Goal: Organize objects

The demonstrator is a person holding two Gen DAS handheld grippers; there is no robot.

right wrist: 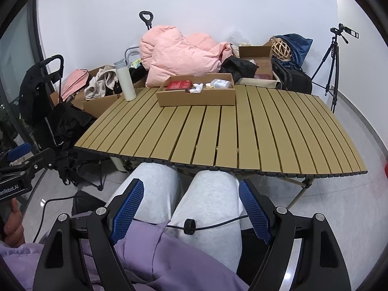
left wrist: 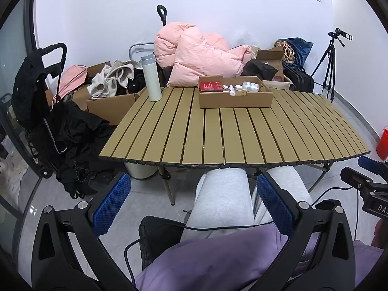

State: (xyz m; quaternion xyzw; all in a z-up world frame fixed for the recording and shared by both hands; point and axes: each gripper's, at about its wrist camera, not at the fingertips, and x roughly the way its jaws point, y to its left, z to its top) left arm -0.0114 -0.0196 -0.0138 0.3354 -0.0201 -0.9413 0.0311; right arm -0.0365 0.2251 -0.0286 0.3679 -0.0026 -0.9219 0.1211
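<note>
Both the left gripper [left wrist: 191, 203] and right gripper [right wrist: 191, 208] hang wide open and empty above the person's lap, while the cardboard tray [left wrist: 235, 100] of small items sits at the slatted table's [left wrist: 242, 131] far edge.

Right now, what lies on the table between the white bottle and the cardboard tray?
Nothing: only bare slats of the table separate the white bottle from the cardboard tray. Both wrist views show it.
</note>
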